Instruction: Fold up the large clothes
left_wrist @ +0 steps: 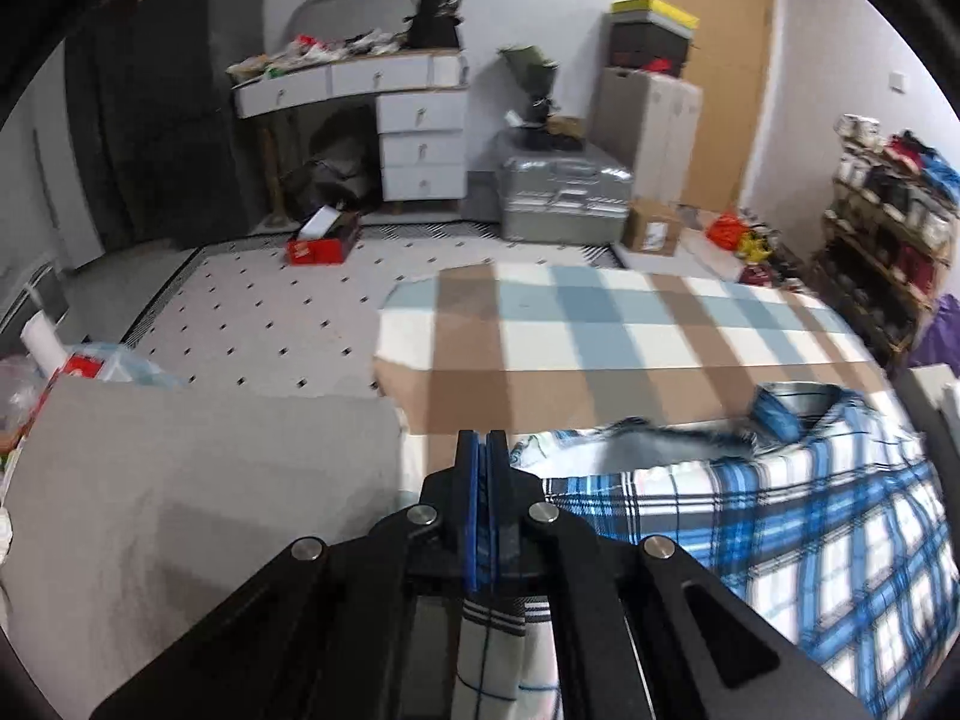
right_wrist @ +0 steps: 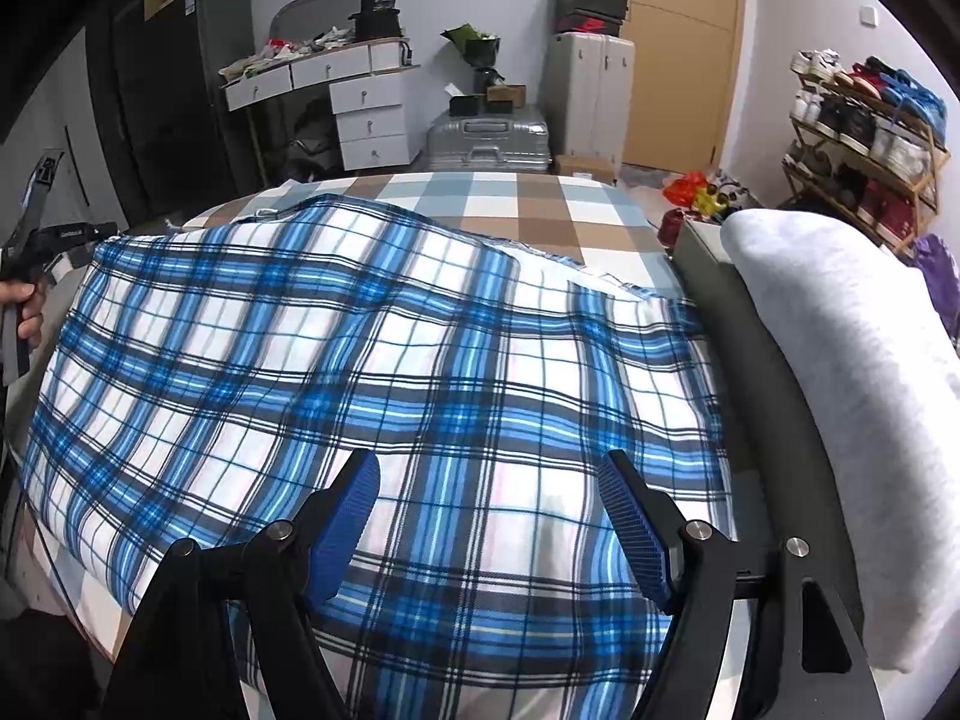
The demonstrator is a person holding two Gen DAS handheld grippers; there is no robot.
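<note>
Your blue-and-white plaid cotton shirt (right_wrist: 384, 360) lies spread across the bed with the brown, pale-blue and white checked cover (right_wrist: 540, 210), collar end toward the bed's far side. Your left claw (left_wrist: 480, 450) is clenched on a fold of that shirt's fabric, which hangs between its blue pads at the shirt's left edge. Your right claw (right_wrist: 489, 516) stands released, pads wide apart, just above the shirt's near part. A grey pillow (right_wrist: 852, 372) sits right of the shirt.
</note>
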